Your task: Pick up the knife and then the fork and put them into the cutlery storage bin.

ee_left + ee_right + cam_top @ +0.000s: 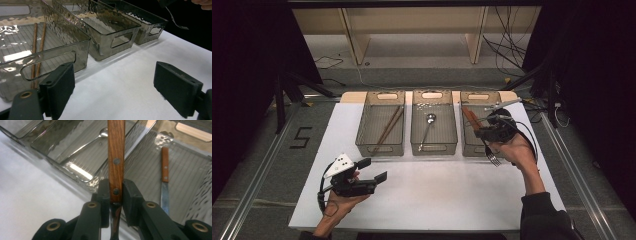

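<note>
Over the right bin, right gripper [493, 131]: its jaws are clamped on the wooden handle of a fork [493, 156], with the person's right hand [517, 150] behind it.
Right gripper, own view: the right gripper [116, 192] pinches the fork [116, 152] just above the handle's lower rivet; a second rivet shows higher up.
Fork, long axis: in the high view it runs from the far-left, where the wooden handle rises over the right bin [482, 96], to the near-right, where the metal tines point toward the person and hang past the bin's near wall above the table [437, 200].
Fork, hidden parts: the jaws cover the stretch where wood meets metal; in the right gripper view the handle's top is cut off by the frame edge and the tines cannot be seen.
Left gripper [374, 170]: jaws wide apart, holding nothing, low over the near-left of the table in the left hand [339, 202].
Left gripper, own view: the left gripper [113, 87] faces the bins; the fork [176, 21] shows far off at the top right, its handle cut off.
Right bin, contents: a knife [164, 177] with a wooden handle lies on its floor.
Middle bin [434, 95]: one spoon [428, 129], bowl at the far end.
Left bin [381, 95]: chopsticks [388, 129] lying lengthwise.
Writing: a dark figure 5 [301, 137] is marked on the floor left of the table.
</note>
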`<state>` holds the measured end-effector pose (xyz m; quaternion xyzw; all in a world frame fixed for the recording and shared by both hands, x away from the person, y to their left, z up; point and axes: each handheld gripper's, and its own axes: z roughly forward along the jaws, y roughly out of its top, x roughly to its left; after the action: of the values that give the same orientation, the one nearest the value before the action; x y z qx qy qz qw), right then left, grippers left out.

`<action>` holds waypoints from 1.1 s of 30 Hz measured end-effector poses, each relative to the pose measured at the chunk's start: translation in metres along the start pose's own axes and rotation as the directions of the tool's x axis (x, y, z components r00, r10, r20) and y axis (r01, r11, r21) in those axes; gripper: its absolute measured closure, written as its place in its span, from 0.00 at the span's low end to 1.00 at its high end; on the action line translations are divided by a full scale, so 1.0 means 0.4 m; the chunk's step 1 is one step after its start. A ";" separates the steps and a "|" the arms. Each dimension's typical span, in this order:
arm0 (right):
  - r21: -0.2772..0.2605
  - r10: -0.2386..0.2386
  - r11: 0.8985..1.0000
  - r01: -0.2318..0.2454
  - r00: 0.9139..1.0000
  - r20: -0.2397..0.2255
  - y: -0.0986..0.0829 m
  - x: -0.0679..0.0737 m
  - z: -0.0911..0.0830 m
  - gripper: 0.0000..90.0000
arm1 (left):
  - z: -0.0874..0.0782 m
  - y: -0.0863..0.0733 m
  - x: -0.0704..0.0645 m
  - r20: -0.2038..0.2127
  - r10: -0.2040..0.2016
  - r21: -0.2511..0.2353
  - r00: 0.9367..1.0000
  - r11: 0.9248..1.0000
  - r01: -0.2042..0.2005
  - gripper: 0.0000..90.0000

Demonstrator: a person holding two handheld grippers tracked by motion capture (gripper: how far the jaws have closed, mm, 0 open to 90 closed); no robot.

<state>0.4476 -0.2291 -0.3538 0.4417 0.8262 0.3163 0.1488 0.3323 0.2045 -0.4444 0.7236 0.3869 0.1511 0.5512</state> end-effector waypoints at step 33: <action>-0.088 0.089 0.993 -0.083 0.993 0.073 0.089 -0.109 0.001 0.87 | 0.001 0.000 -0.001 -0.001 0.000 -0.001 1.000 1.000 0.000 0.19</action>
<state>0.4950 -0.2503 -0.3320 0.4821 0.7860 0.3398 0.1855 0.3322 0.2039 -0.4443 0.7232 0.3870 0.1516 0.5516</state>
